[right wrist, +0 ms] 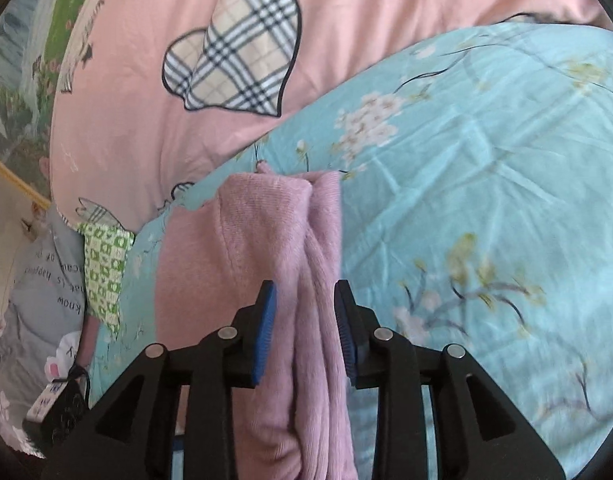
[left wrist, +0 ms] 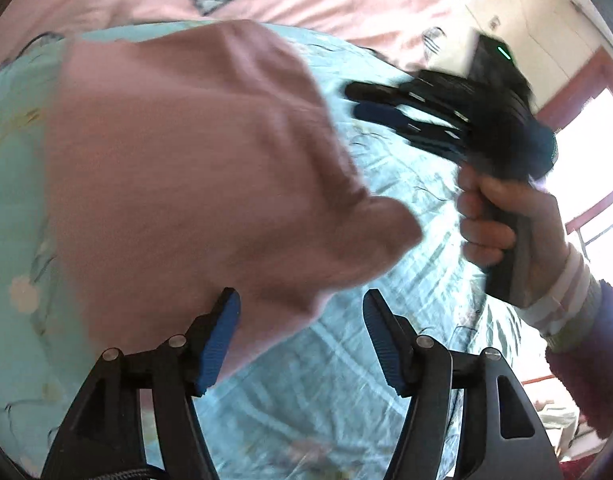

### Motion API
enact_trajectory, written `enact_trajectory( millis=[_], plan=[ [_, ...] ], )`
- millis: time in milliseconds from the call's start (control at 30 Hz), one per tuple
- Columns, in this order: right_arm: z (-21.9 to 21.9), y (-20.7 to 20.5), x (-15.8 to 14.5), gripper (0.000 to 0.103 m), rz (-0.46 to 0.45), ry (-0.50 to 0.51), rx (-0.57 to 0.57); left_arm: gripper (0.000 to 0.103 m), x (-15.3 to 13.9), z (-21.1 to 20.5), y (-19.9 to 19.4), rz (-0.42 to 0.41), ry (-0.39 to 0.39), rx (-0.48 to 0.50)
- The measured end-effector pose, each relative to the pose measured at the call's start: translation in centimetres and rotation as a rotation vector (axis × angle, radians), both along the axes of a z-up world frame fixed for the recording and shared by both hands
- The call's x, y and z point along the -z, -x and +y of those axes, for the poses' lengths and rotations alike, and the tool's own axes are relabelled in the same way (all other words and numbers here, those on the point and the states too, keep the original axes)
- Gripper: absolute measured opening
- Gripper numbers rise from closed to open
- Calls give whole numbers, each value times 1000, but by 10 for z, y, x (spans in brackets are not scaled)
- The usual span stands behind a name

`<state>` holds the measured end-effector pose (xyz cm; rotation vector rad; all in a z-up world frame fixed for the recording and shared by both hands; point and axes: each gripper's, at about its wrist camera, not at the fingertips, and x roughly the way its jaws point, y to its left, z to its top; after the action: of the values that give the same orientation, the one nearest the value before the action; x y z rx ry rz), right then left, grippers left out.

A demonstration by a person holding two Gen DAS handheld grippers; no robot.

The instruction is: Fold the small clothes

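- Left wrist view: the left gripper gapes wide and empty beside the soft pink knitted garment, lying mid-surface on the turquoise floral quilt.
- Right wrist view: the right gripper, jaws narrowed, straddles the garment's bunched fold; whether it pinches, I cannot tell. Light, floppy knit; grip doubled edges.

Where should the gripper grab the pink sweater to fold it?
Probably the bunched, rolled edge of the pink sweater, coming in along the blue flowered quilt. That edge stands up in thick folds, so fingers can close on either side. The right gripper already straddles it, jaws apart. The flat part gives little to pinch. The left gripper is open beside the cloth.
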<state>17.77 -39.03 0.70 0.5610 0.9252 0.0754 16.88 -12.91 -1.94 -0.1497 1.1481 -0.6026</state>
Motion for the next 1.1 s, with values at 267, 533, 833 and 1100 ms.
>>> enact_trajectory(
  millis=[267, 533, 833, 1100],
  plan=[
    [19, 21, 5, 32, 23, -34, -25, 65, -10, 70, -21, 19, -6, -160],
    [38, 5, 15, 31, 51, -9, -80, 66, -10, 114, -50, 29, -3, -275],
    [35, 2, -17, 8, -49, -23, -90, 71, -5, 95, -84, 44, -8, -326],
    [26, -11, 35, 8, 113, 71, -94, 73, 12, 85, -115, 86, 2, -341]
  ],
)
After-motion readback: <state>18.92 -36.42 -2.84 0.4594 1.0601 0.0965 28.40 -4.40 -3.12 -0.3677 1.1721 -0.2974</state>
